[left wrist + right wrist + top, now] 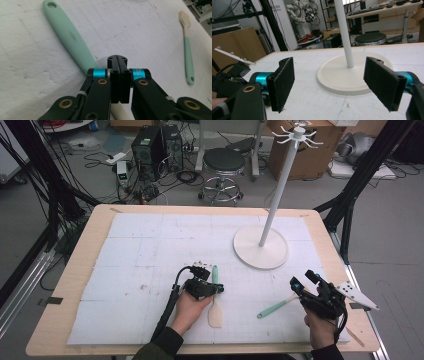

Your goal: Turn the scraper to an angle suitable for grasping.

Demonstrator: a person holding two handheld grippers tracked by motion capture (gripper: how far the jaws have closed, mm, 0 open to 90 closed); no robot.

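White-padded counter (140,245) with hanger stand (261,247) | left hand-held gripper (216,289) clenched empty over a mint-handled spatula (215,295) | right hand-held gripper (304,282) released, second spatula (276,307) beside it | step: likely approach | next: open, straddle handle.

A white hanger stand (280,185) rises from its round base (260,247) right of centre in the frame, on the white padded surface (140,250). Beyond the far edge, at the upper middle, stands a black round stool (223,162), with black computer boxes (150,145) and tangled cables to its left and a cardboard box (305,150) at upper right.
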